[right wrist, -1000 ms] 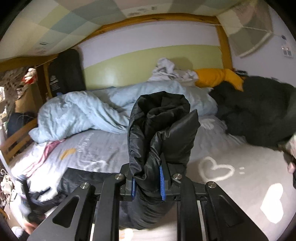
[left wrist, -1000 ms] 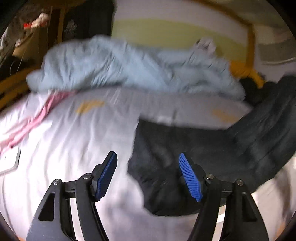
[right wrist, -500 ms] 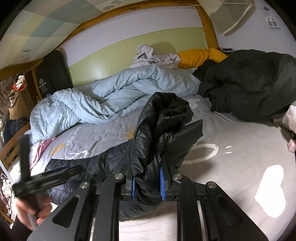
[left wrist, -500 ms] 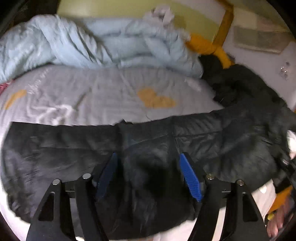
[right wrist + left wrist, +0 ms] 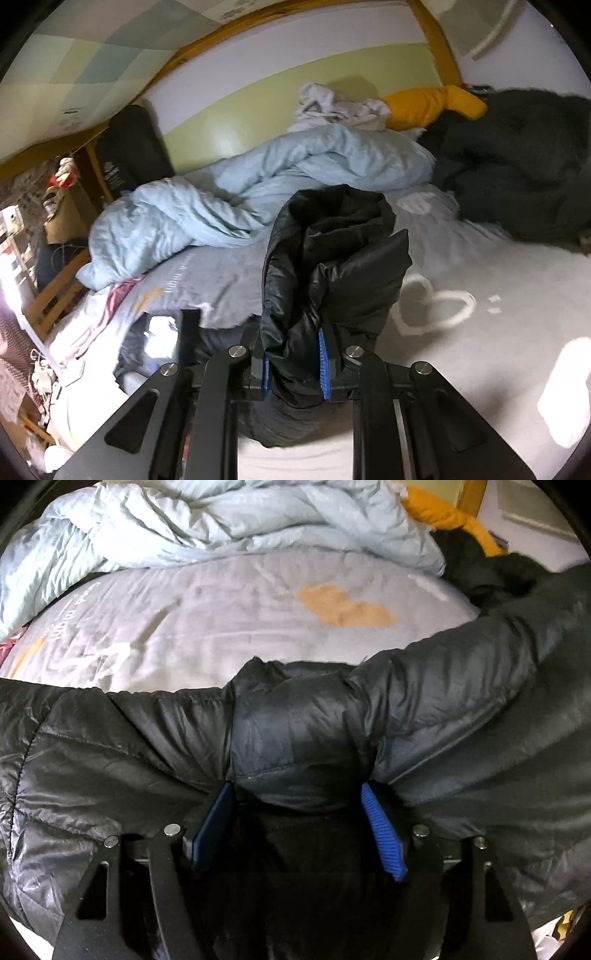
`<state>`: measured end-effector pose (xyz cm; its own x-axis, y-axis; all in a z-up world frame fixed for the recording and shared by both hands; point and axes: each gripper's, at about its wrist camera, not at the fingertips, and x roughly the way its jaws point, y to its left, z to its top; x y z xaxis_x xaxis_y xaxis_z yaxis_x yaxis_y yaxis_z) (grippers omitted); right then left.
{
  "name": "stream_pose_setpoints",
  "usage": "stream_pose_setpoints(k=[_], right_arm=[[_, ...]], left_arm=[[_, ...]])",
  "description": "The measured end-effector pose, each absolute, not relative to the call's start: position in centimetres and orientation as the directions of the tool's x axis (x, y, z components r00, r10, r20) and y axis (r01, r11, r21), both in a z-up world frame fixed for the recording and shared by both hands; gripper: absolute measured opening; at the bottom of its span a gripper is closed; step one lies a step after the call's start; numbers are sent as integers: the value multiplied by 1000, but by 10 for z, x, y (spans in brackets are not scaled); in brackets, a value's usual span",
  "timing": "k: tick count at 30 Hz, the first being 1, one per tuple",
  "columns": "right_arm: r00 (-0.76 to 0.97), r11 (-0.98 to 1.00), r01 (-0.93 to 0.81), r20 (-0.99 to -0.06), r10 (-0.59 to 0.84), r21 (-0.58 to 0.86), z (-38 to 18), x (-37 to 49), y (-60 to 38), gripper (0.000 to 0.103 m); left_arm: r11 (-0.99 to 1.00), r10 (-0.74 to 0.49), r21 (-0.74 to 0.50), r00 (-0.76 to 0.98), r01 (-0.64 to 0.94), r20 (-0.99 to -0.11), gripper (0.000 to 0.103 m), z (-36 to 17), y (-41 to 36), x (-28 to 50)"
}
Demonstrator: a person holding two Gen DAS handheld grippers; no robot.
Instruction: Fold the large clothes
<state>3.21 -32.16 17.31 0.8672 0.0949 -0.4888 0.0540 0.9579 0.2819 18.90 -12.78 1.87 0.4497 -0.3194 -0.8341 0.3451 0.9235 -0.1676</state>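
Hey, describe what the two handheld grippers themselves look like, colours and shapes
Both match. The left gripper and right gripper each have black angular arms with triangular cutouts and round silver screw heads at the joints. Their fingers carry bright blue ribbed pads. No cables, markings or sleeves are visible.

Jacket (image 5: 295, 738) across bed (image 5: 221, 627); duvet (image 5: 221, 520) behind; pillow (image 5: 432, 101) far right, clothes pile (image 5: 517, 155) beside.

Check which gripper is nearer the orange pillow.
Can't tell. Right gripper, shut on the black jacket, and left gripper, astride it, both sit far from the orange pillow.
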Motion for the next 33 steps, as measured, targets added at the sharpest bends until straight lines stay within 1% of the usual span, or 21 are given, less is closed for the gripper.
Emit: stream_pose_setpoints(k=[1, 2, 3, 5, 7, 8, 9, 10, 11, 13, 15, 17, 18, 21, 23, 24, 27, 29, 31, 33], right_arm=[[871, 960, 40, -481, 103, 278, 180, 34, -314, 20], [875, 962, 24, -471, 111, 271, 187, 37, -304, 20], [878, 966, 21, -467, 105, 258, 193, 38, -295, 20], [881, 977, 28, -467, 76, 212, 202, 42, -278, 20], [885, 984, 27, -461, 58, 176, 206, 46, -265, 21], [886, 987, 18, -461, 58, 158, 207, 48, -255, 21], [885, 988, 7, -461, 65, 154, 208, 50, -249, 21], [885, 988, -1, -459, 72, 154, 209, 50, -243, 21], [886, 988, -17, -456, 86, 153, 209, 51, -234, 20], [883, 986, -49, -455, 116, 156, 211, 52, -216, 20], [871, 980, -100, -462, 169, 170, 211, 54, -192, 20], [863, 977, -132, -465, 196, 165, 209, 54, -174, 20], [858, 977, -149, -472, 205, 153, 207, 54, -161, 20], [840, 974, -177, -494, 223, 140, 196, 59, -139, 20], [822, 968, -200, -512, 250, 152, 186, 65, -123, 20], [812, 965, -209, -521, 263, 161, 182, 69, -116, 20], [784, 958, -235, -551, 285, 161, 164, 78, -91, 20], [770, 959, -241, -572, 282, 148, 149, 84, -75, 20], [754, 958, -241, -591, 286, 157, 135, 90, -65, 20], [730, 953, -244, -612, 304, 182, 118, 95, -54, 20]], left_arm=[[917, -341, -183, 459, 353, -820, 63, 23, -124, 186], [906, -378, -216, 467, 363, -800, 55, 30, -116, 179], [892, -417, -250, 474, 375, -776, 51, 38, -106, 173], [870, -467, -283, 494, 403, -733, 50, 54, -87, 158], [863, -478, -272, 511, 426, -715, 48, 65, -73, 146], [862, -471, -257, 501, 437, -726, 47, 66, -68, 142], [861, -459, -244, 478, 446, -749, 42, 63, -65, 141], [852, -466, -255, 439, 457, -769, 41, 57, -64, 143], [832, -486, -283, 381, 477, -787, 41, 46, -64, 149], [812, -492, -287, 331, 508, -805, 41, 26, -64, 154], [818, -497, -292, 354, 495, -792, 28, 23, -52, 152], [803, -556, -358, 387, 476, -735, 27, 37, -27, 143], [805, -565, -358, 424, 473, -708, 27, 48, -16, 136], [868, -472, -234, 583, 438, -661, 28, 85, 28, 119], [913, -385, -169, 646, 371, -659, 29, 99, 57, 119], [930, -350, -158, 669, 332, -656, 30, 104, 74, 122], [943, -333, -221, 684, 249, -649, 33, 105, 122, 129], [928, -365, -303, 675, 215, -641, 33, 100, 148, 132], [909, -401, -364, 664, 203, -631, 33, 93, 165, 132], [901, -418, -376, 659, 214, -626, 33, 85, 168, 136]])
